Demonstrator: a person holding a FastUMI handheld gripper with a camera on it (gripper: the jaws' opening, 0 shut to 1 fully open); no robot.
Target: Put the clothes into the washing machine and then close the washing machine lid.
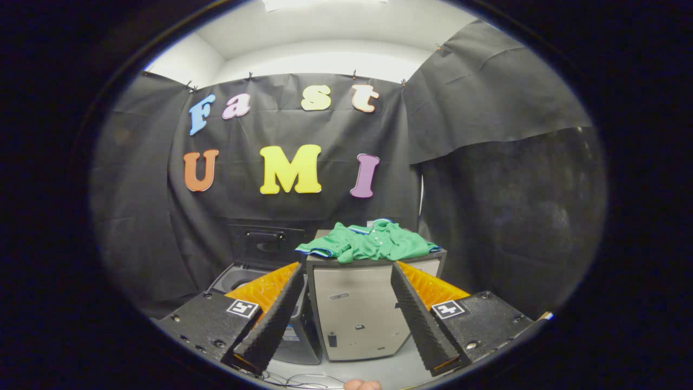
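Gripper view, looking forward along the tongs (346,309). The tongs are released: the two fingers stand wide apart and press on nothing, with open space between them. Beyond the fingers, and framed by the gap between them, stands a pale grey cabinet (357,314) with a dark top. A green shirt (373,242) with blue-and-white trim lies crumpled on that top, spreading from its left edge almost to its right edge; one sleeve hangs slightly over the left front corner. The shirt is well apart from the fingers. To the left of the cabinet, just beside it and partly hidden by the left finger, is the washing machine (243,276). Its dark lid (265,244) stands raised at the back, against the black cloth wall, and the round drum opening shows below it. Loose thin cables (303,379) lie on the light floor (379,368) near the fingers' bases.
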